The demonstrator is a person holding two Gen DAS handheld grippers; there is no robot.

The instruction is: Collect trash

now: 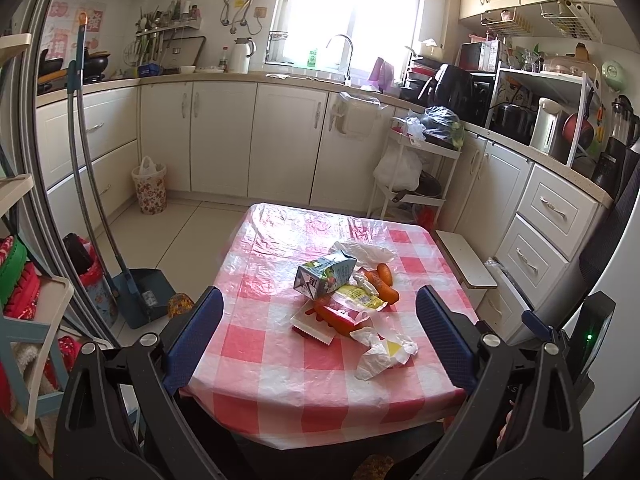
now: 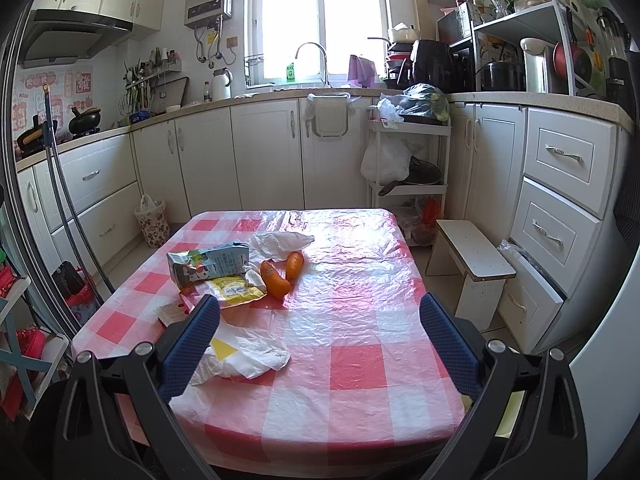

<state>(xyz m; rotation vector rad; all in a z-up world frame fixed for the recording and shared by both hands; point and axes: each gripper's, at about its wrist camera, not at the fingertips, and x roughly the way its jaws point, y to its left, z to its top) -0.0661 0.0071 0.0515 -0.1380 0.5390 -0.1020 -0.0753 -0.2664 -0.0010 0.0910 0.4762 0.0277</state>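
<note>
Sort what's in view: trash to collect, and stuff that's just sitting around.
Job:
milk carton
yellow wrapper
red wrapper
crumpled white wrapper
clear plastic bag
floral waste bin

Lying about:
carrots
dustpan
stool

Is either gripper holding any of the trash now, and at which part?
Nothing is held. The left gripper and right gripper are both open and empty above the table.

Glossy plastic tablecloth (image 2: 360,280) — crinkled white plastic bag (image 2: 248,354).
</note>
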